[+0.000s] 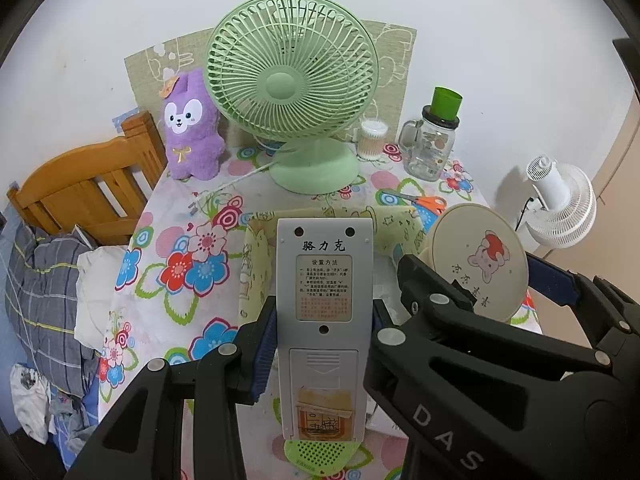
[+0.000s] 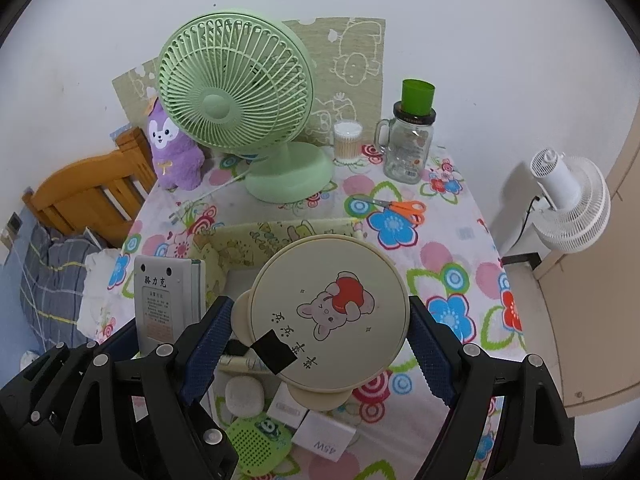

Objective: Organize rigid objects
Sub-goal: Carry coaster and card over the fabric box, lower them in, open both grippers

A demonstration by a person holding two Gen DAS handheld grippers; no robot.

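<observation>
We clamp the left gripper across a stiff grey plastic remote control, mid-body; the right gripper pinches a light, rigid cream round box at its rim, both above the yellow fabric basket ahead.

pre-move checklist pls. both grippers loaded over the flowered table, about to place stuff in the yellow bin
1. Left gripper clamped on grey remote, pads on both long edges: ok.
2. Right gripper clamped on round cream mirror, pads on both sides: ok.
3. Remote square in the grip, not slipping: ok, looks straight.
4. Yellow fabric bin has free room inside: cannot tell, interior hidden behind the mirror.
5. Grippers apart from each other: ok, but close side by side.
6. Scissors and green fan out of the path: ok, beyond the bin.
</observation>
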